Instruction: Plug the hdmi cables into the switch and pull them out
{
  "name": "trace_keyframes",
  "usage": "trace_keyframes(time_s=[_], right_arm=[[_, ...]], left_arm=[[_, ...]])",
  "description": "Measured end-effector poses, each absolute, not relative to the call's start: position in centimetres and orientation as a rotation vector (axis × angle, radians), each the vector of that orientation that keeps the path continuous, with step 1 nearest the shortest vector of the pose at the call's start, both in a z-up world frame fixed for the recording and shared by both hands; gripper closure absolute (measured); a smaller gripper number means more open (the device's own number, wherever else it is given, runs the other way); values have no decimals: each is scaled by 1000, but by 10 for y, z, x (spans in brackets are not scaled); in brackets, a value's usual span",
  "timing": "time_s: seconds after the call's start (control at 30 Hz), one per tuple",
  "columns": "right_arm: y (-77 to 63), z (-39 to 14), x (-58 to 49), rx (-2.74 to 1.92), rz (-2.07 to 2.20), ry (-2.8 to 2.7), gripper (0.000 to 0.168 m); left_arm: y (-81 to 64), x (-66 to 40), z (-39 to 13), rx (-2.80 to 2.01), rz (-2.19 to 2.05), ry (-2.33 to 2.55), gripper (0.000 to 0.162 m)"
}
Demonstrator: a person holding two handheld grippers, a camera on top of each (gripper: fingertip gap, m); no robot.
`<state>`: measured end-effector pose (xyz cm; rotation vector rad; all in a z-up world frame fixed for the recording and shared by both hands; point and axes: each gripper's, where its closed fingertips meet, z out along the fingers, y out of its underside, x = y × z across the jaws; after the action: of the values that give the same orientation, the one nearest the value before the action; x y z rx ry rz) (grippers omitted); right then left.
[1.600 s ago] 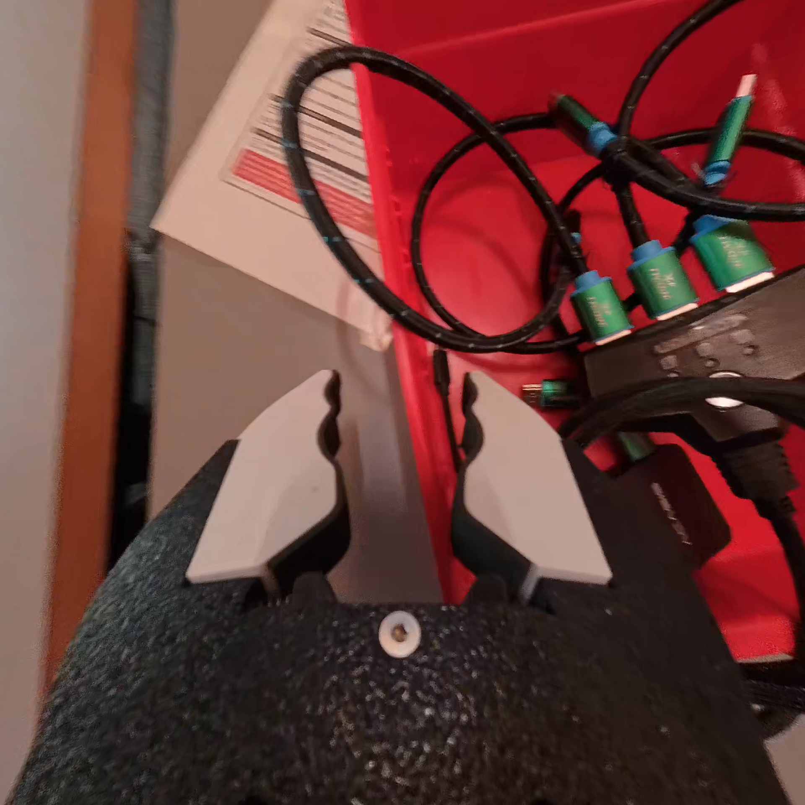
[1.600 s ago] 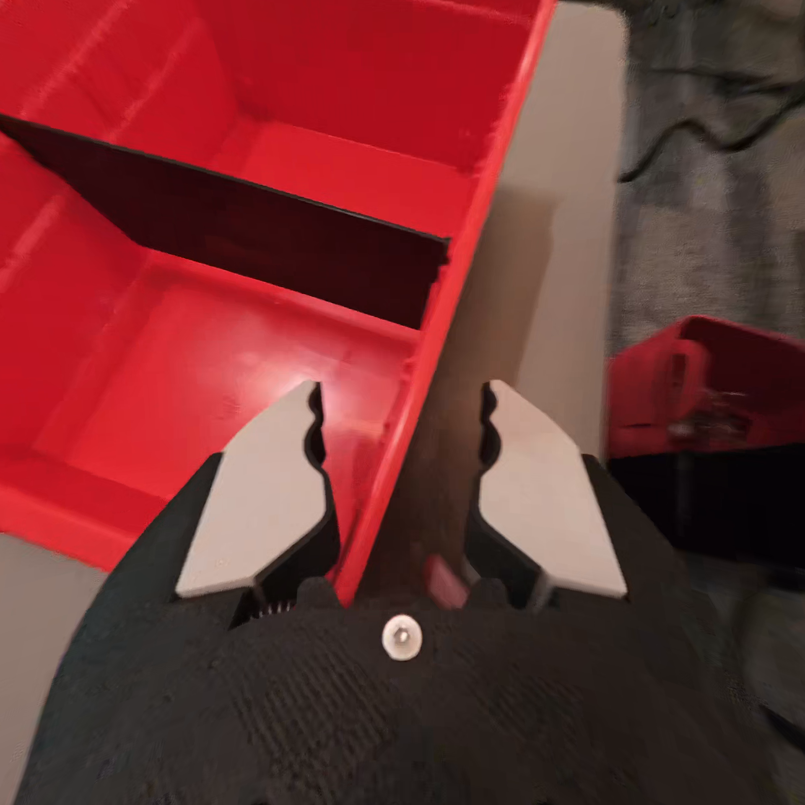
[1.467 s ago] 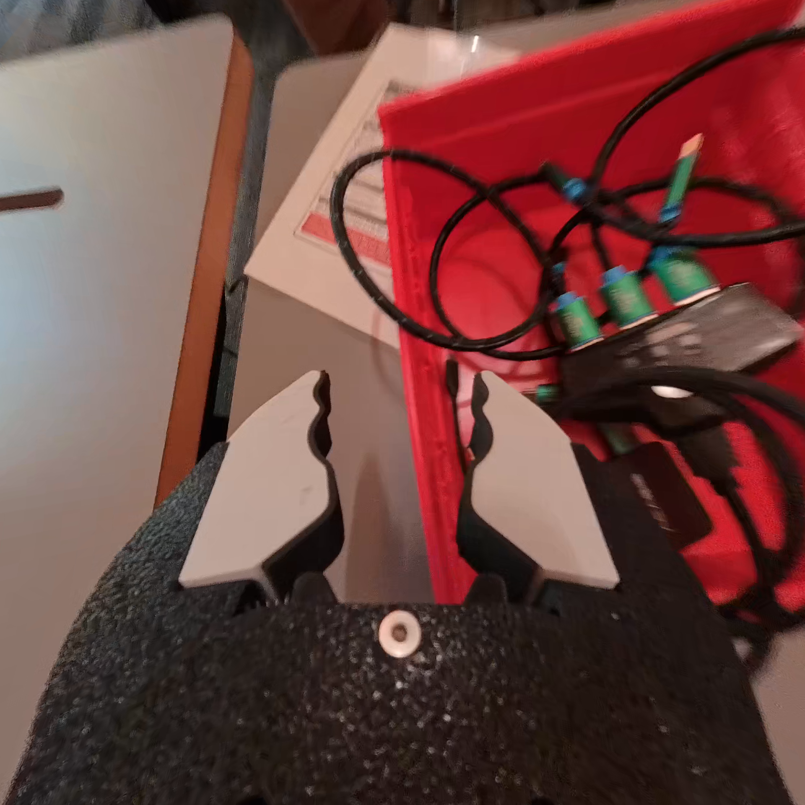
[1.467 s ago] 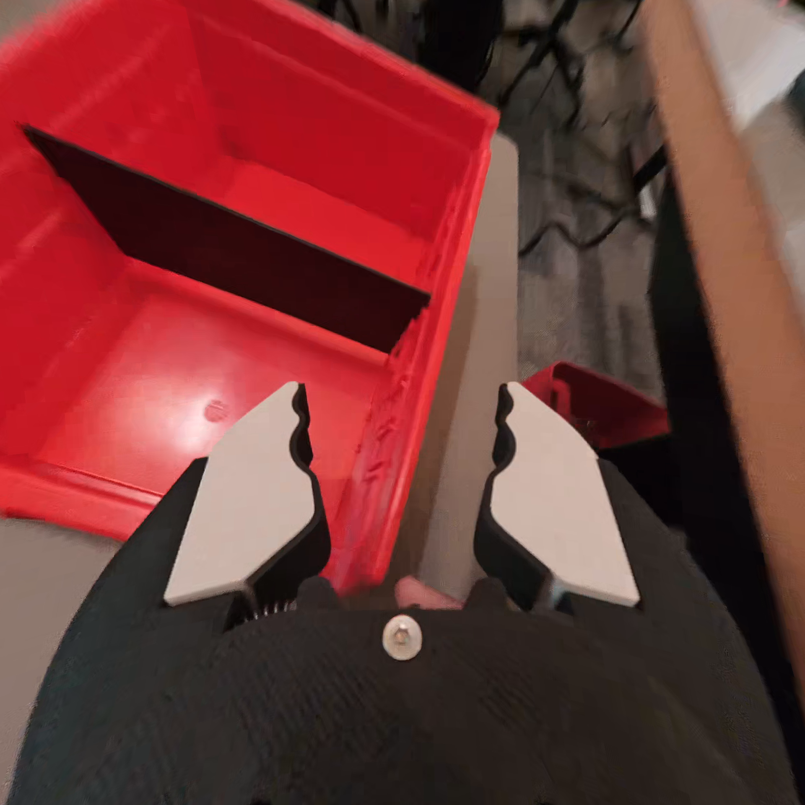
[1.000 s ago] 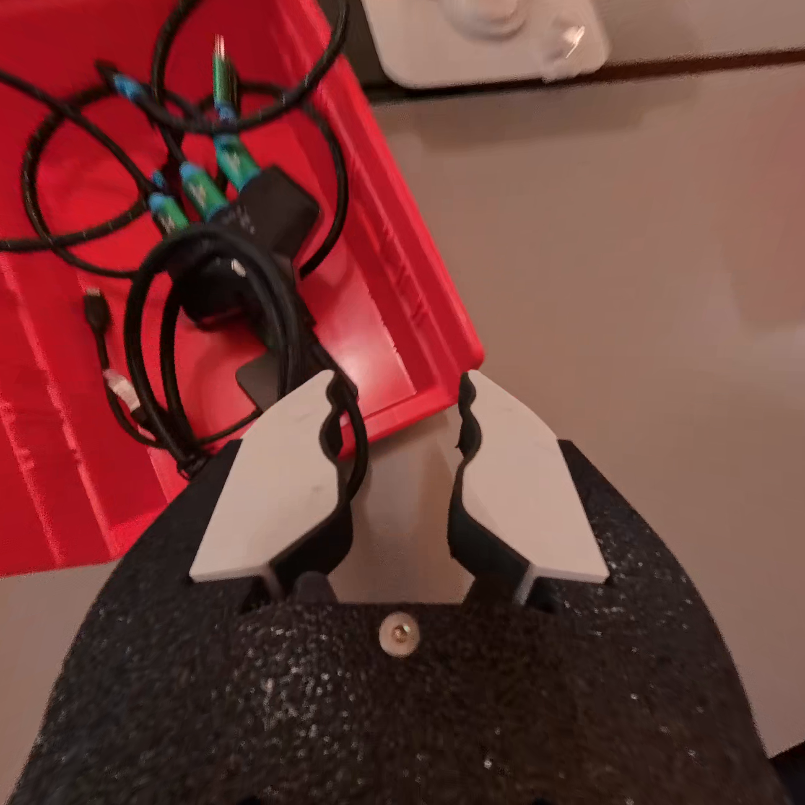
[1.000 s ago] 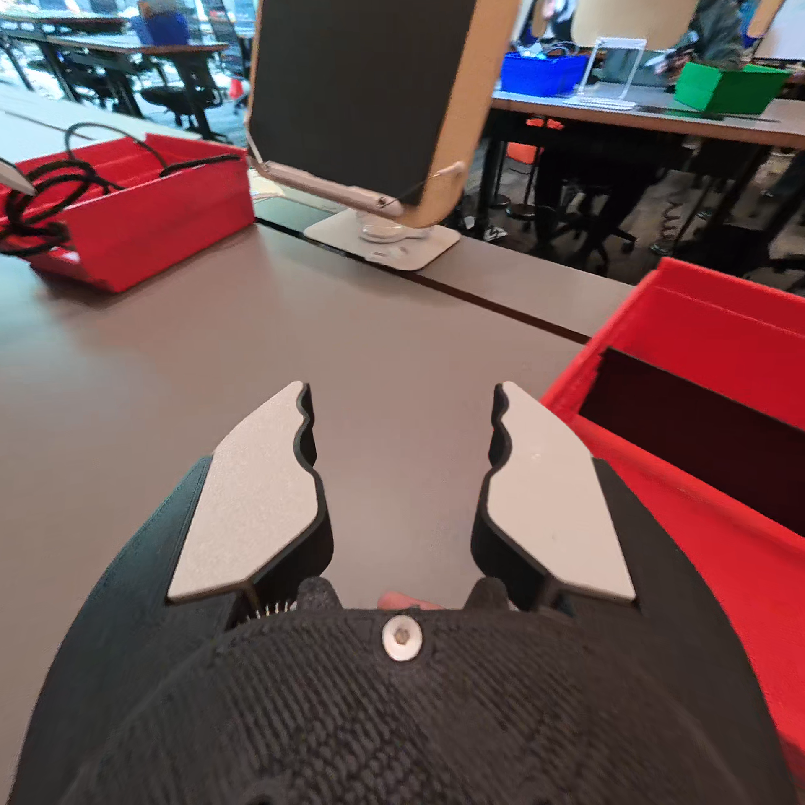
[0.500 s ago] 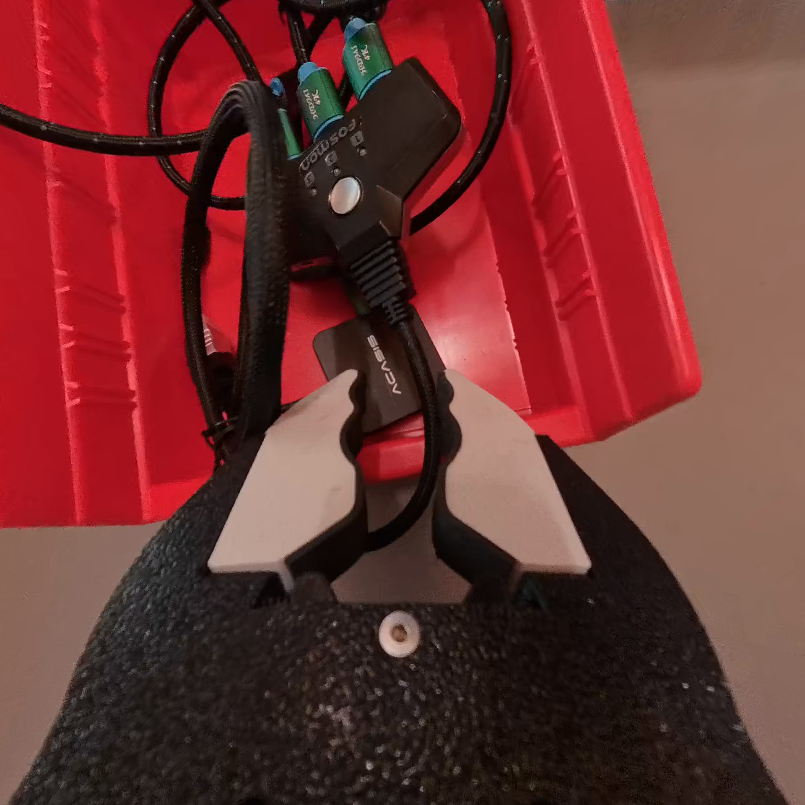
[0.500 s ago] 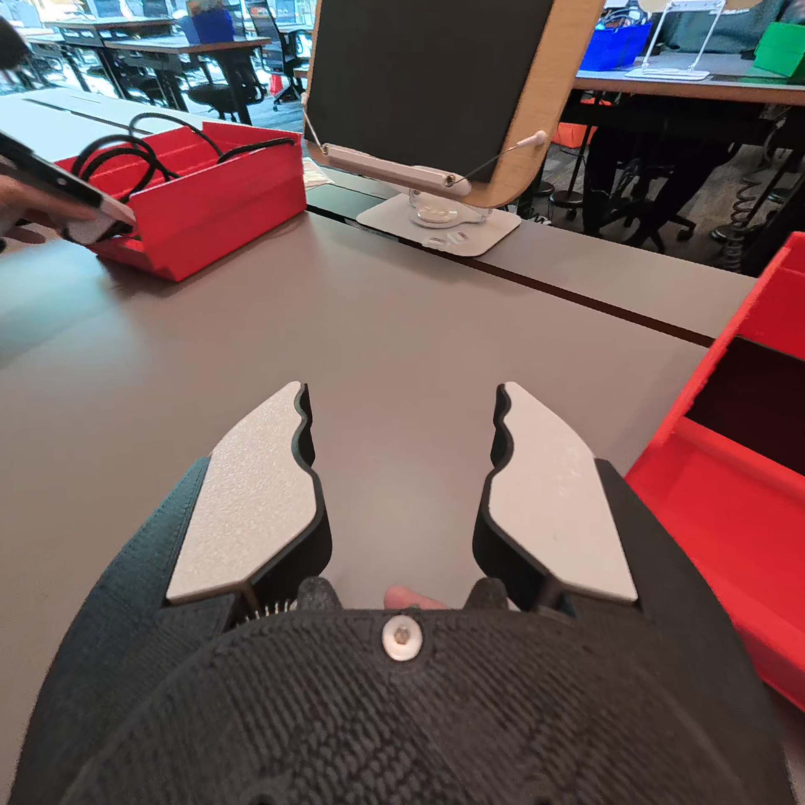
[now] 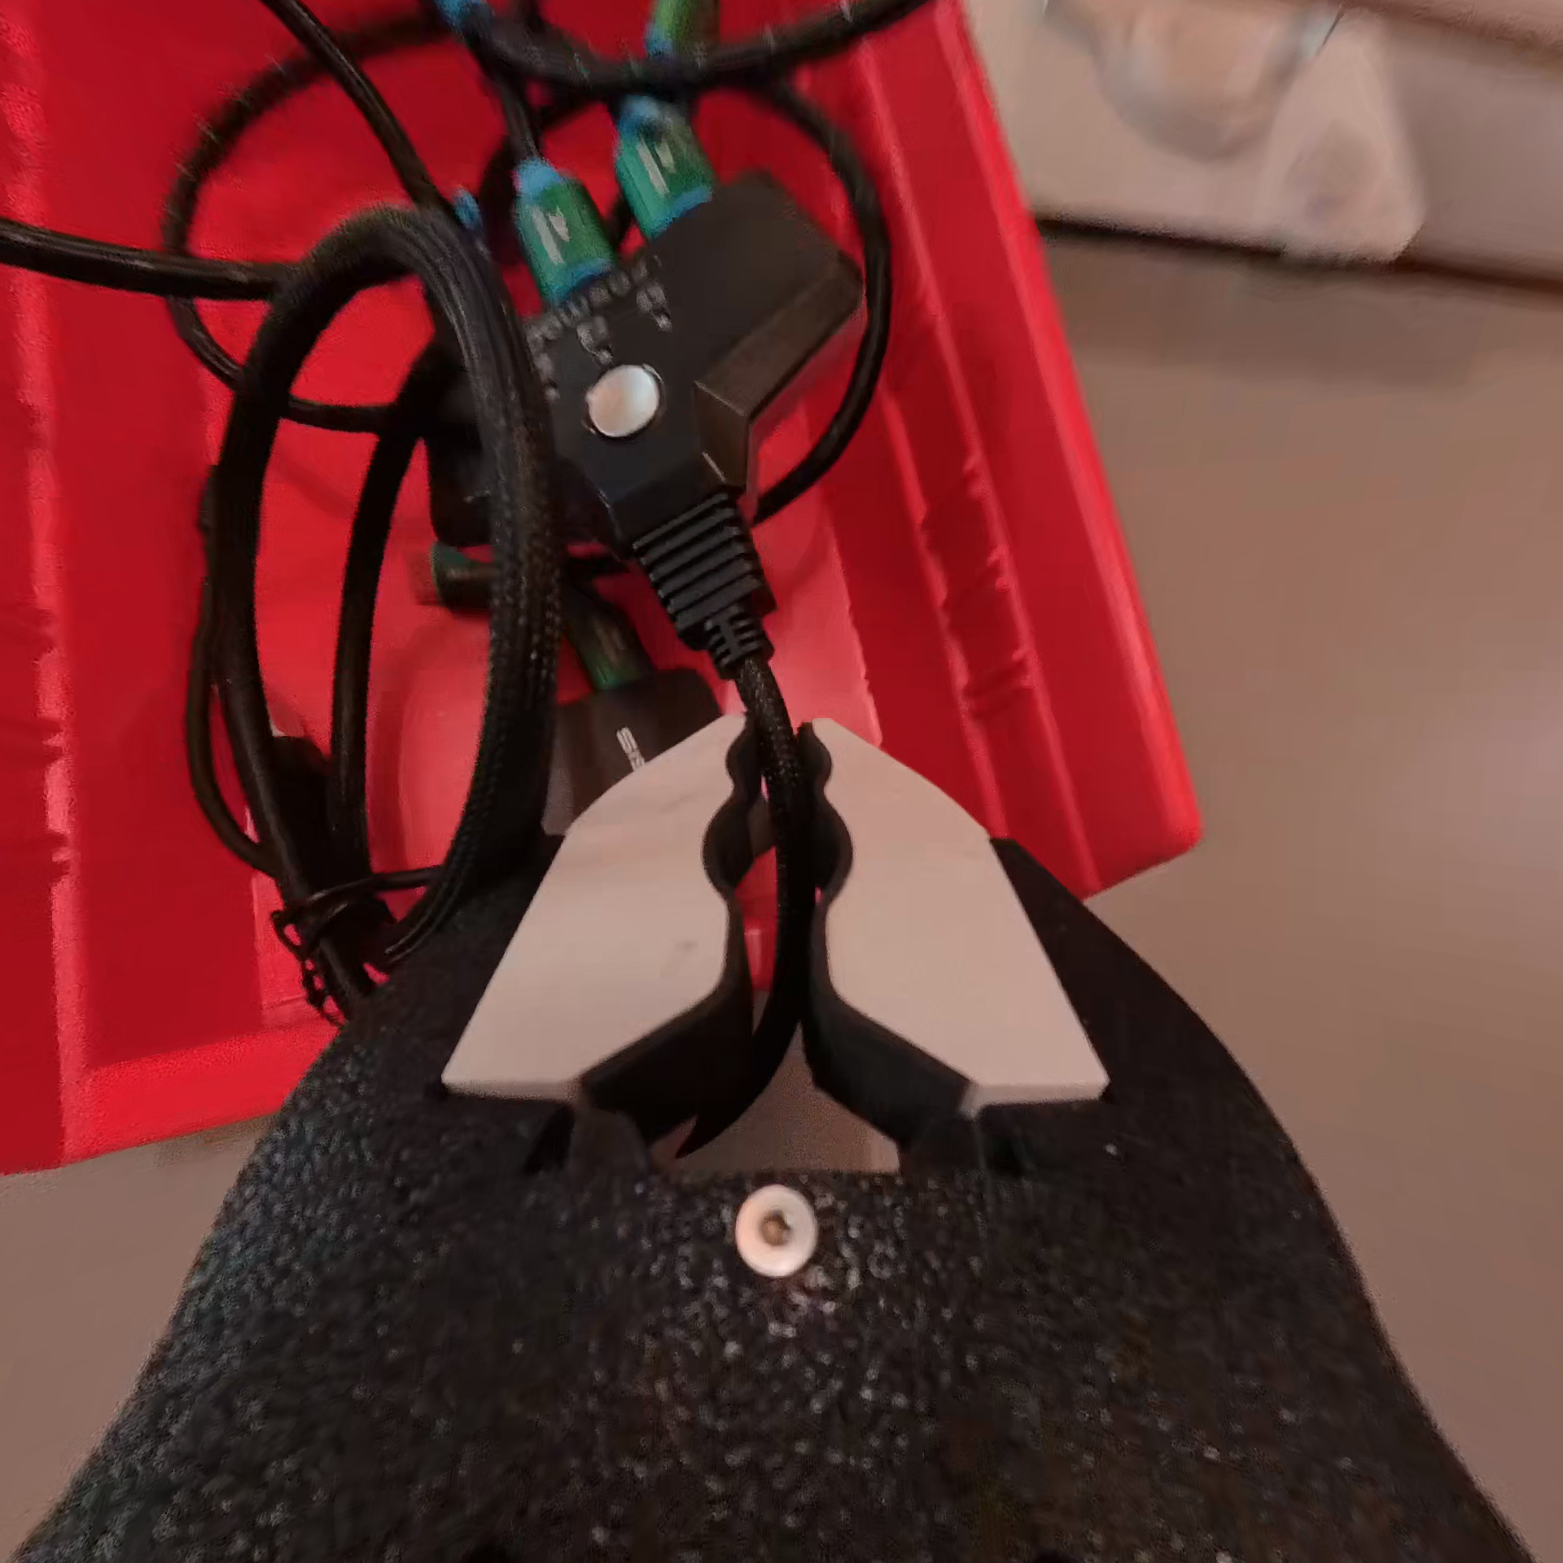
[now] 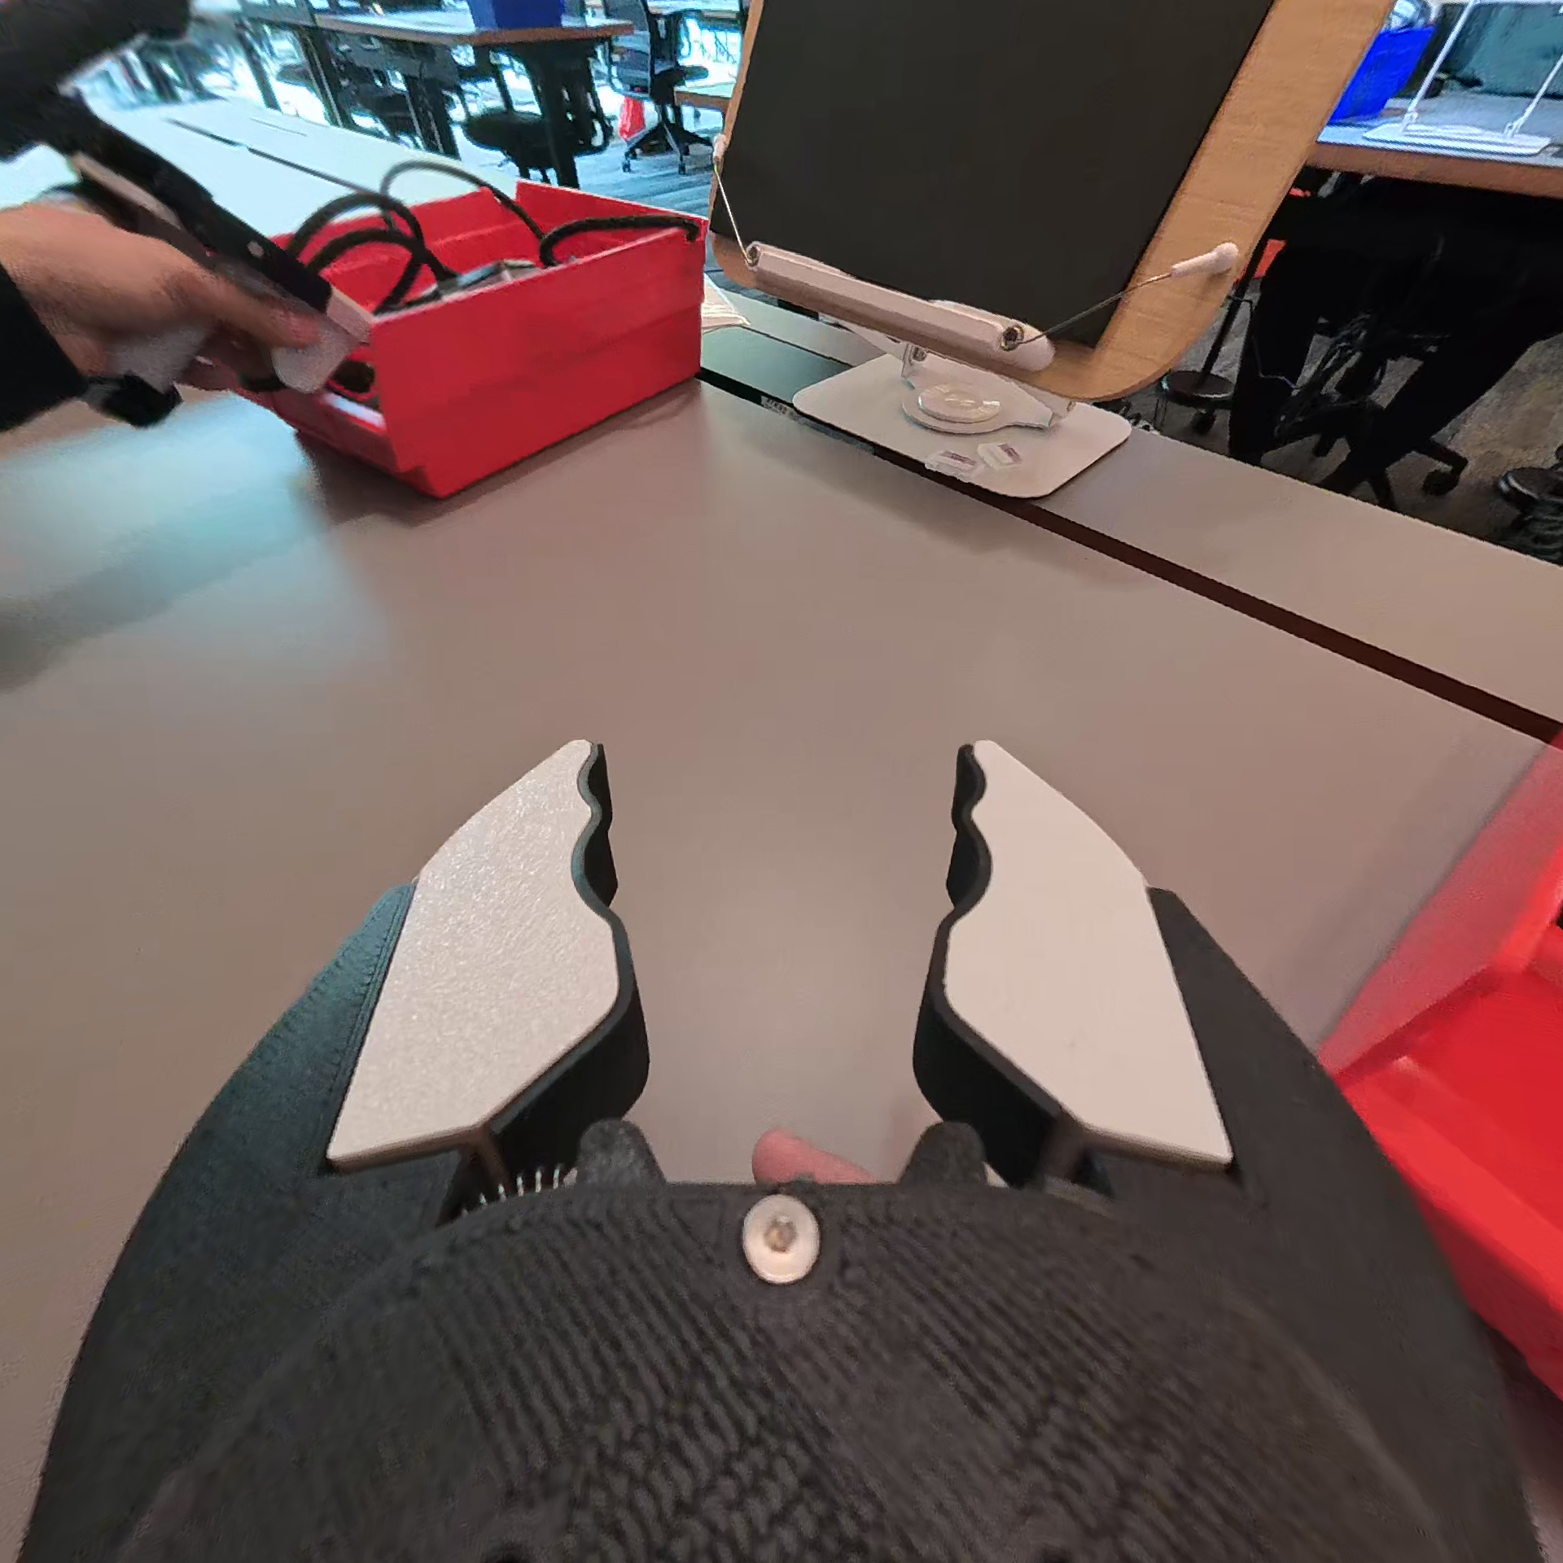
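Observation:
A black HDMI switch [image 9: 677, 355] with a round silver button hangs tilted in a red bin [image 9: 998, 524]. Green-and-blue HDMI plugs [image 9: 558, 228] sit in its far ports. Its braided black output cable [image 9: 774, 744] runs down between my left gripper's [image 9: 774, 744] fingers, which are shut on it just below the strain relief. My right gripper [image 10: 782, 761] is open and empty above bare table. In the right wrist view the left gripper [image 10: 313, 338] shows far left at the bin [image 10: 524, 355], held by a hand.
Coiled black cables [image 9: 279, 643] and a small black box [image 9: 626, 736] lie in the bin. A second red bin [image 10: 1472, 1099] is at my right. A tablet on a white stand [image 10: 973, 406] sits at the table's back edge. Grey table [image 10: 677, 643] lies between.
My left gripper has closed on the switch's braided cable and the switch has lifted and tilted. My right gripper has stayed open, shifting its view slightly toward the left bin.

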<state>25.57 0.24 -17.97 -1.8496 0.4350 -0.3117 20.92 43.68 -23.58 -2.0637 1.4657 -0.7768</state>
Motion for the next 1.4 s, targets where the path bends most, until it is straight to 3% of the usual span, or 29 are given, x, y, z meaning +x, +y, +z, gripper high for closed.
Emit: trace_keyframes(time_s=[0.03,0.33,0.57,0.8,0.93,1.03,1.17,1.27,1.4], right_arm=[[4,-178,254,-1834,-294,437,91],[68,-143,227,-1658,-128,388,95],[139,-84,190,-1563,4,226,93],[140,-62,185,-1467,170,294,95],[69,-16,216,-1346,-323,272,100],[10,15,234,-1301,-354,262,101],[-41,20,248,-1435,-427,110,97],[-49,35,231,-1450,-388,-56,107],[-11,7,213,-1671,-316,-210,105]], left_arm=[[438,209,-224,-2031,-856,1391,155],[397,183,-97,-1602,-1141,1044,156],[329,179,-38,-1292,-1177,1073,157],[270,183,-12,-1083,-1352,1238,157],[236,171,6,-881,-1500,1332,156],[214,161,17,-717,-1632,1399,157],[186,148,20,-468,-1732,1486,157],[166,142,15,-329,-1803,1550,157],[141,139,7,-164,-1895,1612,156]])
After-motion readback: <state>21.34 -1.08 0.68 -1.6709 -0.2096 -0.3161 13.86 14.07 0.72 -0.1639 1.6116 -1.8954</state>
